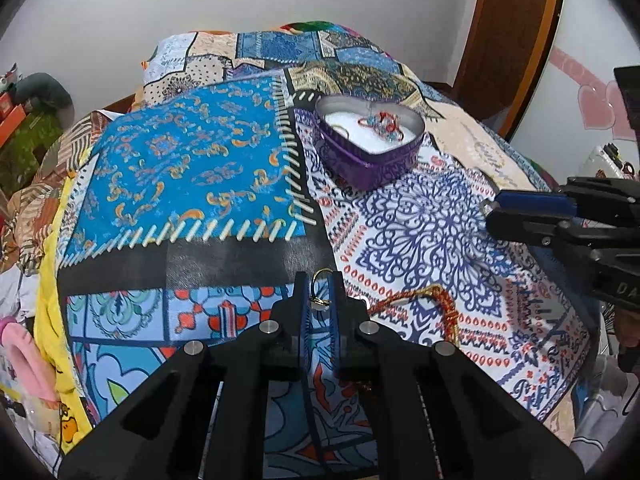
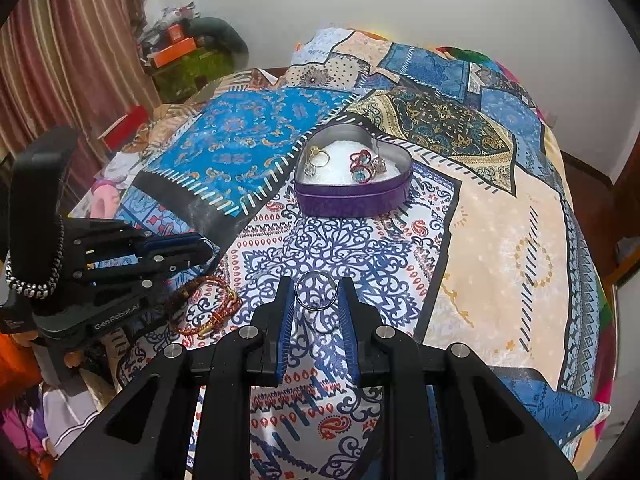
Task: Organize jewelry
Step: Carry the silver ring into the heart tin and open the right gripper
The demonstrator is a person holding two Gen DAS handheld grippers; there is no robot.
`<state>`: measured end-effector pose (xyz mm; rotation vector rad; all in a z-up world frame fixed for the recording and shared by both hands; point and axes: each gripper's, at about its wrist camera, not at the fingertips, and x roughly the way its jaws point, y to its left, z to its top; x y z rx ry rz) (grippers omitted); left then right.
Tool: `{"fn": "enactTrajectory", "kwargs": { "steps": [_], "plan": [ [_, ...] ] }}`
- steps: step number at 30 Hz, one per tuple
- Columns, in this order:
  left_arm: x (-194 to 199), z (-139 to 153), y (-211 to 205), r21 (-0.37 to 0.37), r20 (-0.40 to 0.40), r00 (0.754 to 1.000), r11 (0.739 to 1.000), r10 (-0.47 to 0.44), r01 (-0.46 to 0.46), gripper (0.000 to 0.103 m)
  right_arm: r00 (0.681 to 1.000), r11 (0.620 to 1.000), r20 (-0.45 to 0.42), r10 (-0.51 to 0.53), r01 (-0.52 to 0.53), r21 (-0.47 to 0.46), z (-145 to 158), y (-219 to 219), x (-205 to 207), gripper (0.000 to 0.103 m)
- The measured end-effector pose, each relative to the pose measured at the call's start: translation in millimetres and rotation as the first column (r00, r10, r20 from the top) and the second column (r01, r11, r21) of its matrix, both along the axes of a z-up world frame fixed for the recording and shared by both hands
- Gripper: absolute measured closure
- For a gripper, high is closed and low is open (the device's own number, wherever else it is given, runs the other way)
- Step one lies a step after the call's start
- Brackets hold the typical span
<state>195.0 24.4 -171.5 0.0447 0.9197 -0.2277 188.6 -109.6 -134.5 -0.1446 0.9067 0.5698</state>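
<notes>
we work over a bed [image 2: 500, 216] covered with a patchwork bedspread [image 1: 192, 160]. our left gripper [image 1: 320, 284] has its jaws clenched on a small gold ring [image 1: 319, 276], which pokes up between the blue pads [image 1: 306, 312] above the dark band of the cloth. in the right wrist view this gripper [image 2: 206, 245] reaches in from the left, low over the bedspread.

our right gripper [image 2: 315, 292] grasps a thin silver ring [image 2: 315, 291], the hoop spanning the gap between the two blue pads [image 2: 286, 320], above the blue and white lace-like print. in the left wrist view that gripper [image 1: 490, 208] comes in from the right edge with the silver hoop [image 1: 485, 207] at its tip.

the purple heart-shaped tin [image 2: 348, 200] sits farther up the bed, well apart from both grippers, open, lined with white filling [image 2: 344, 152]. a gold ring with a small charm [image 2: 318, 158] lies in its left lobe, and a red and blue beaded piece [image 2: 360, 166] lies toward the right.

a red and gold cord bracelet [image 2: 204, 308] lies loose on the bedspread just beside the left gripper, between the two grippers.
</notes>
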Motion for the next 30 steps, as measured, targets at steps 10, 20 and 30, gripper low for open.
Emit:
{"fn": "enactTrajectory", "kwargs": {
  "steps": [10,20,30],
  "plan": [
    [11,31,1,-0.039,0.075,0.997,0.999,0.001,0.002,0.095,1.0,1.0,0.028,-0.005,0.004,0.022,11,2,12,0.083],
    [28,57,-10,-0.067,0.154,0.988,0.997,-0.02,0.031,0.095,0.997,0.999,0.072,-0.021,0.018,0.044,25,1,32,0.083],
    [58,60,-14,-0.109,0.164,0.986,0.993,-0.015,0.033,0.095,0.994,0.999,0.106,-0.023,0.019,0.036,30,4,60,0.083]
  ]
}}
